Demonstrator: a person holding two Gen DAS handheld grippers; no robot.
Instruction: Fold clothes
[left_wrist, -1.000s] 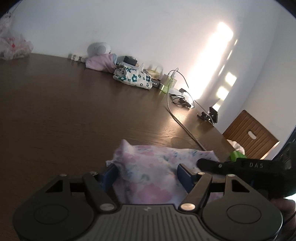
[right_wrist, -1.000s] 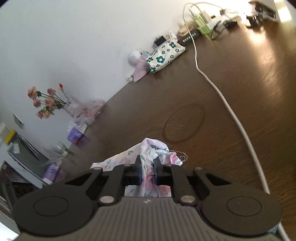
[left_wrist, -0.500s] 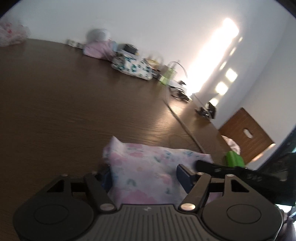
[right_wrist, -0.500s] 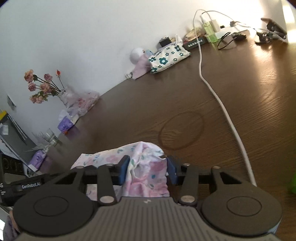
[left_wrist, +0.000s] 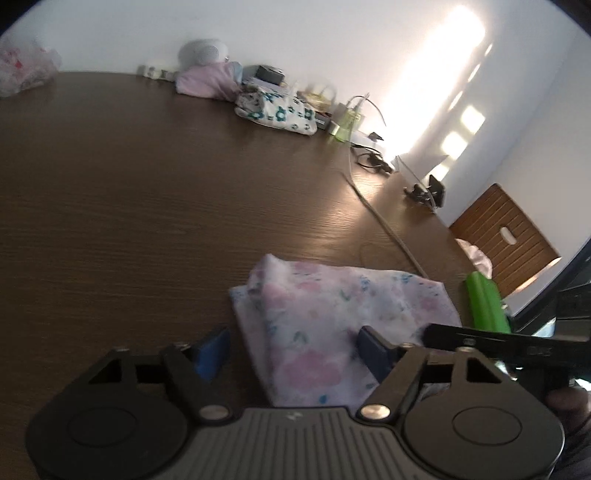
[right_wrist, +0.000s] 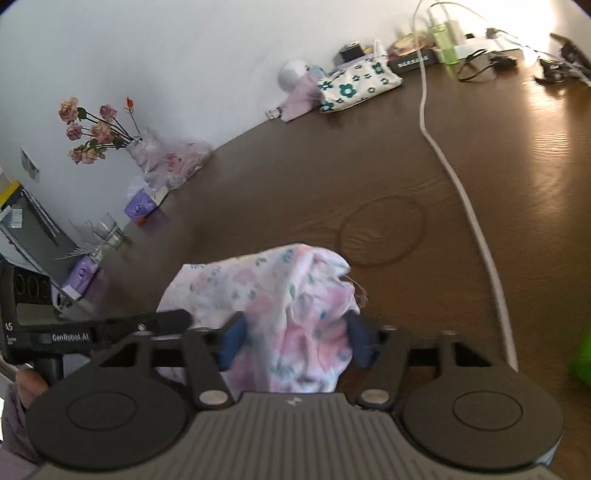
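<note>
1. The floral garment (left_wrist: 332, 325) lies bunched in a small soft heap on the dark wooden table (left_wrist: 147, 206), near its front edge, with both grippers right at it. To my eye the main risk is that the cloth gets dragged instead of folded: it is thin and loosely piled, so a finger brushing it could snag a layer and pull the whole bundle along.

2. The white cable (right_wrist: 461, 184) runs across the table just to the right of the garment. A wide sweep of the right gripper (right_wrist: 293, 341) could catch it and tug the chargers and clutter at the far wall.

3. A green object (left_wrist: 485, 306) sits close by the cloth's right side; I cannot tell what it is, but a fold thrown that way might land on it or knock it.

4. The left gripper (left_wrist: 295, 349) is held low and nearly level, pointing across the table. Its jaws stand wide apart; the cloth lies between the blue pads (left_wrist: 212, 349), nearer the right pad, and is not pinched.

5. The right gripper comes in from the other side, tilted down a little over the heap. Its jaws are also apart, the garment mounded between them and touching or nearly touching both pads, but not clamped.

6. The two tools are close together, each visible in the other's view, so they could bump if both close in at once.
</note>
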